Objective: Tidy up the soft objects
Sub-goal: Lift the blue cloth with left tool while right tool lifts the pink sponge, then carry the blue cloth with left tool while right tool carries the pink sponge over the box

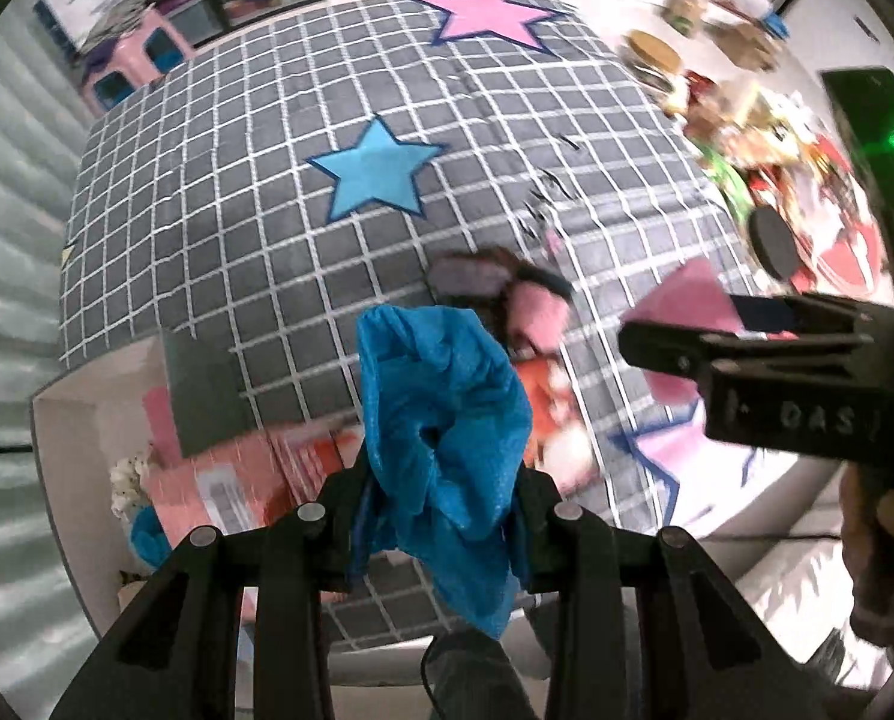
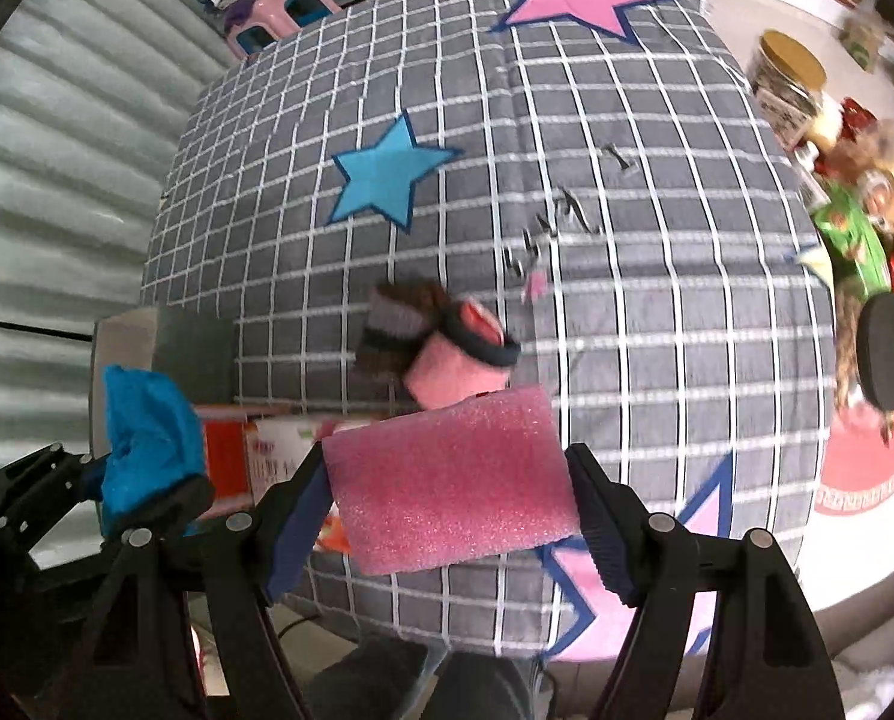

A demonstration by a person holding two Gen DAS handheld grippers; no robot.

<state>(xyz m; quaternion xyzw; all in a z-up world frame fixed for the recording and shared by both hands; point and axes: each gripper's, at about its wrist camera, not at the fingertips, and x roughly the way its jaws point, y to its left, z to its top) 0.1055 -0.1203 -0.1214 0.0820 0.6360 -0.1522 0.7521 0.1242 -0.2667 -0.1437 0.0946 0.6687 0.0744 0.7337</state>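
Observation:
My left gripper [image 1: 441,498] is shut on a crumpled blue cloth [image 1: 447,420] that hangs between its fingers above the grey checked mat [image 1: 237,228]. In the right wrist view the same blue cloth [image 2: 147,450] and left gripper [image 2: 147,498] show at the lower left. My right gripper [image 2: 453,498] is shut on a pink foam block [image 2: 447,480], which fills the gap between both pads; it also shows at the right of the left wrist view as the pink foam block [image 1: 681,312]. A pink, brown and grey soft bundle [image 2: 435,342] lies on the mat just beyond the block.
A white box [image 1: 75,468] at the mat's lower left corner holds soft items and packets. A blue star [image 2: 387,180] and pink stars mark the mat. Cluttered toys and jars [image 2: 837,180] line the floor at the right. A pink stool [image 2: 279,12] stands at the far left.

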